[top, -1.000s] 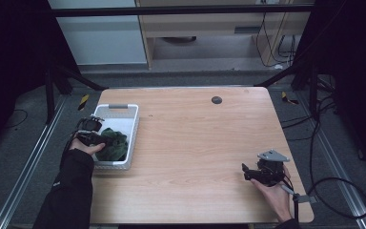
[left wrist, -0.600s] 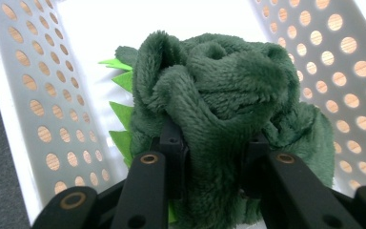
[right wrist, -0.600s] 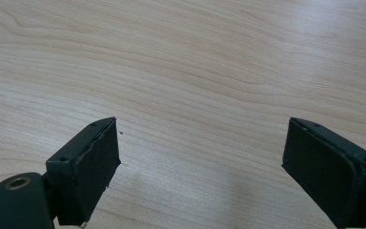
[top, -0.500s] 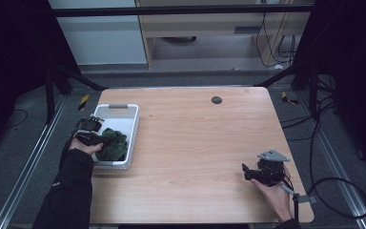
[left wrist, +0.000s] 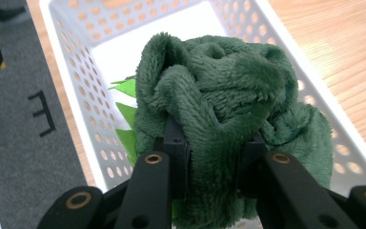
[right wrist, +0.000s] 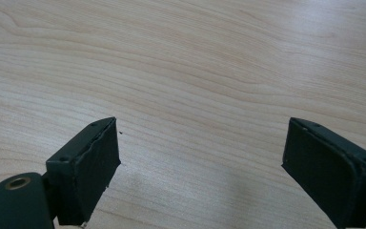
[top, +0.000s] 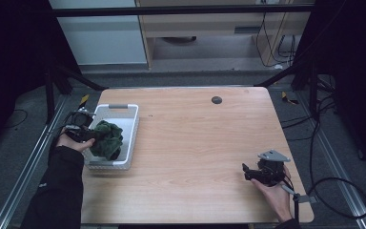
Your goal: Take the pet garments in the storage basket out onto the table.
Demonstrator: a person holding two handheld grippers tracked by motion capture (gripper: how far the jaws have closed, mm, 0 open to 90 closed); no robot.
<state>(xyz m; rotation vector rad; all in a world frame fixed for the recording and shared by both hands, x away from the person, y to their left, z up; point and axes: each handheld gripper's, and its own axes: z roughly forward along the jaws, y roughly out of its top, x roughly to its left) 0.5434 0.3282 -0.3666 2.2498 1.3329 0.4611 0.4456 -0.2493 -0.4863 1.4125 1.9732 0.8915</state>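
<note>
From the high view, the left claw point(top: 91, 135) reaches in from the left over the white basket point(top: 129, 125) at the table's point(top: 200, 143) left edge, and the dark green cloth point(top: 107, 139) bunches just beyond its tip, above the basket. The right claw point(top: 246, 171) rests low on bare wood, well apart. In the left gripper view, the left claw point(left wrist: 213, 164) is clamped on a fold of the plush, crumpled green cloth point(left wrist: 219, 95), lighter green bits beneath. In the right gripper view, the right claw point(right wrist: 202, 157) stands wide over bare table.
</note>
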